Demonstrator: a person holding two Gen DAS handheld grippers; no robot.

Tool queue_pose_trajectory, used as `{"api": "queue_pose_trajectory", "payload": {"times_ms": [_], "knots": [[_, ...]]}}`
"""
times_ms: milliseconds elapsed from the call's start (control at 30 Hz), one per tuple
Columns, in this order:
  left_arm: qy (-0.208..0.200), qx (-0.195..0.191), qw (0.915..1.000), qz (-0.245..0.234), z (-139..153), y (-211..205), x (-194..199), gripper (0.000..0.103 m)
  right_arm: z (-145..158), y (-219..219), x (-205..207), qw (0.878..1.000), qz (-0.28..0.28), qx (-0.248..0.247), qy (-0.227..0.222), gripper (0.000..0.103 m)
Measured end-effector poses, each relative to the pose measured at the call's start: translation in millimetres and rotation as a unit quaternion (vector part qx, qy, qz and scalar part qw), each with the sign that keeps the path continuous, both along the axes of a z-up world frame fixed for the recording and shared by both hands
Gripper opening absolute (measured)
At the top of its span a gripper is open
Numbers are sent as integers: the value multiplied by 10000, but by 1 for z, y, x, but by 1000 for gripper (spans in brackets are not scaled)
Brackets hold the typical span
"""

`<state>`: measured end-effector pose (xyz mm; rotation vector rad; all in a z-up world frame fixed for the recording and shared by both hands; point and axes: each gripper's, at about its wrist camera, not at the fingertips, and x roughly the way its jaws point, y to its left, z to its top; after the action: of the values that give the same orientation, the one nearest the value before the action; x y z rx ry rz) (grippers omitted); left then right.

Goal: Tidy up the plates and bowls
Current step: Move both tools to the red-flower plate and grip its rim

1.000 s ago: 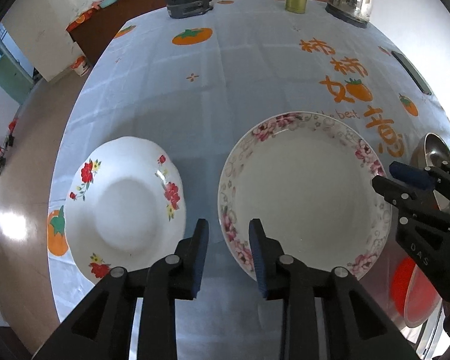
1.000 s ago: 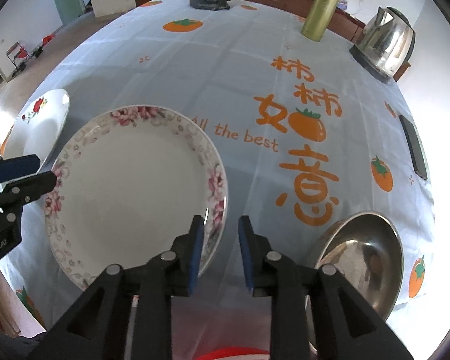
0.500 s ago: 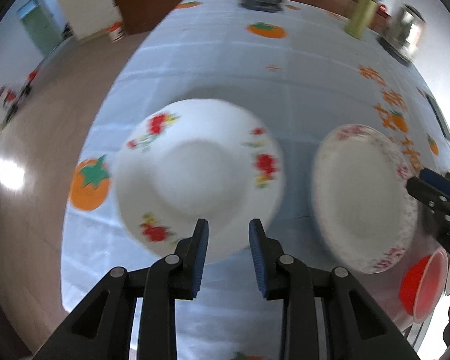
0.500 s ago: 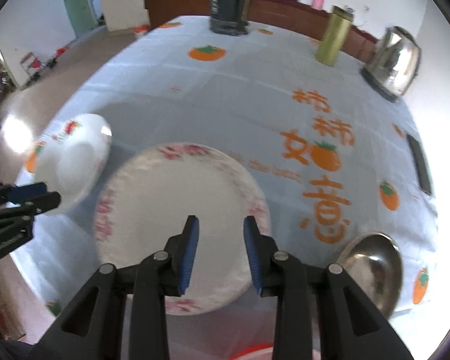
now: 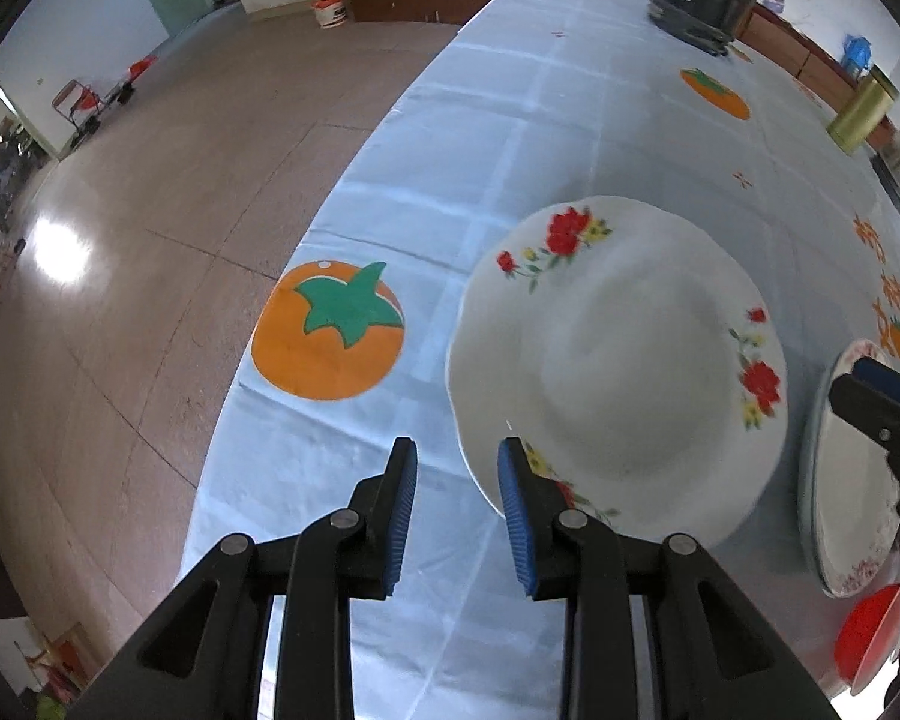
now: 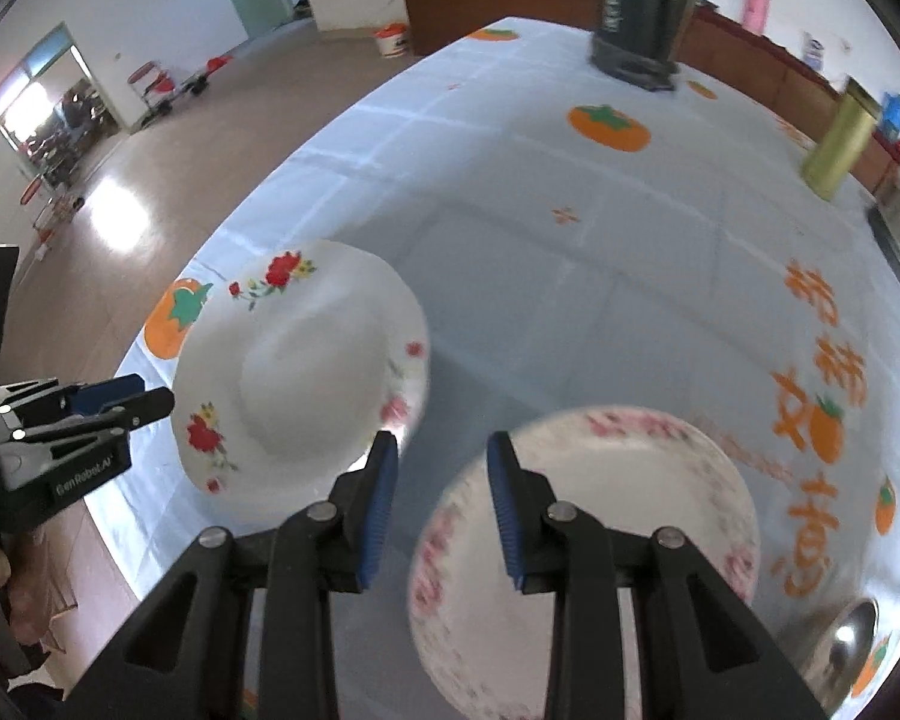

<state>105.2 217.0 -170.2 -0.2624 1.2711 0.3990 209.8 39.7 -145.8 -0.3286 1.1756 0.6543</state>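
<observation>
A white plate with red flowers (image 5: 618, 360) lies near the table's left edge. My left gripper (image 5: 456, 510) hovers at its near left rim, open, with only tablecloth between the pads; its right finger (image 5: 519, 510) overlaps the rim. A pink-flowered plate (image 6: 600, 540) lies to the right of it. My right gripper (image 6: 441, 504) hangs open over the gap between the two plates, holding nothing. Each gripper shows in the other's view: the right gripper (image 5: 852, 381) over the pink-flowered plate (image 5: 846, 516), the left gripper (image 6: 150, 393) beside the red-flowered plate (image 6: 294, 366).
A red bowl (image 5: 870, 636) sits at the near right and a steel bowl (image 6: 846, 654) further right. A dark jug (image 6: 642, 6), a gold canister (image 6: 837, 144) and a kettle stand at the far end. The table edge (image 5: 258, 420) drops to brown floor on the left.
Both grippers have swept left. The left went from between the two plates to the red-flowered plate's left rim. The right went from the pink plate's right rim to the gap between plates.
</observation>
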Motion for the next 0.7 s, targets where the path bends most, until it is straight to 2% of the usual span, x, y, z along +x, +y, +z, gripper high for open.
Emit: {"api": "queue_pose_trajectory", "payload": {"times_ms": [233,500,633,700], "knots": [[40,-60,10000,10,-13,11,15,31,-21,31,17,9997,136,-188,63,31],[13,-182,9998,-79,-21,13,27,31,-39,43,27,9990,183,-377,141,31],[8,-184,9998,-118,-24,10,32,31,-46,47,29,9984,230,-458,228,22],[24,-194,9997,-122,-26,8,32,31,-50,48,29,9984,235,-438,281,21]]}}
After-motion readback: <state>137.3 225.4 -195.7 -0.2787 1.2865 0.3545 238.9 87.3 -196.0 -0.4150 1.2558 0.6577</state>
